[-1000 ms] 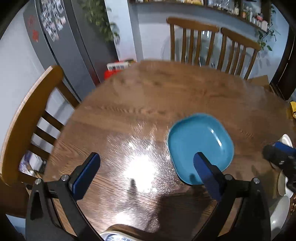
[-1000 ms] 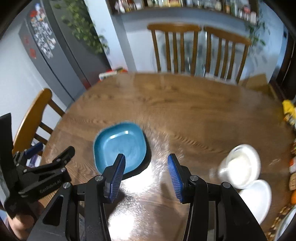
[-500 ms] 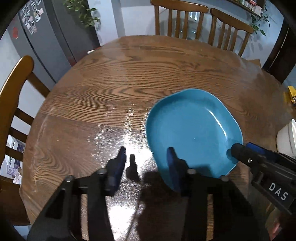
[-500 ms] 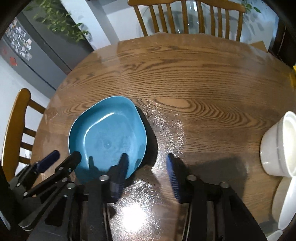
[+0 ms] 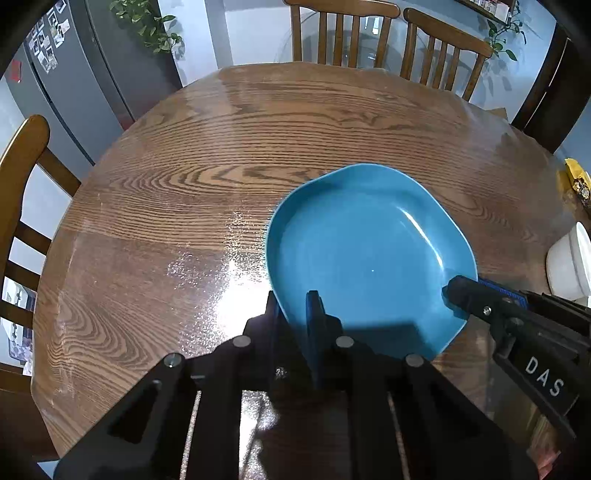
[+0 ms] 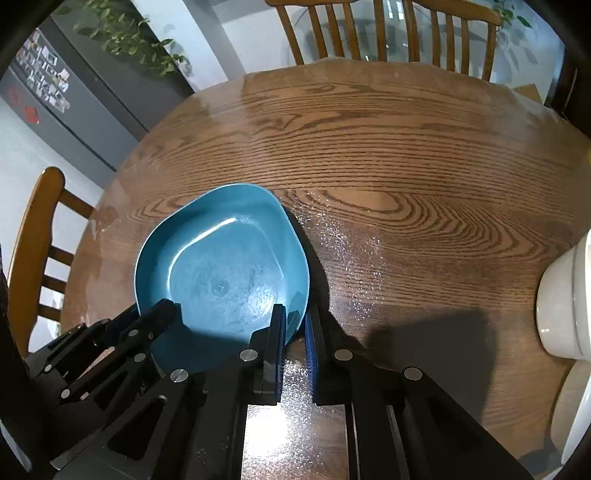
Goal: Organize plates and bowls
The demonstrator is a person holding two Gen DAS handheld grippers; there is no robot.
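Note:
A blue square-ish plate (image 5: 369, 251) (image 6: 221, 266) lies on the round wooden table (image 5: 221, 166) (image 6: 406, 166). My left gripper (image 5: 293, 310) has its jaws closing on the plate's near left rim, which runs between the pads. My right gripper (image 6: 294, 325) has its jaws closing on the near right rim, the edge pinched between its blue pads. Each gripper shows in the other's view: the right gripper (image 5: 469, 291) at the plate's right corner, the left gripper (image 6: 162, 310) at its lower left edge.
A white bowl (image 5: 569, 266) (image 6: 565, 302) stands at the table's right edge, with a white plate (image 6: 576, 406) nearer me. Wooden chairs stand at the left (image 5: 22, 184) and at the far side (image 5: 343, 33). A grey fridge (image 5: 74, 74) is at the back left.
Both grippers came down toward the blue plate and their jaws went from wide open to pinched on its near rim. The plate fills more of both views.

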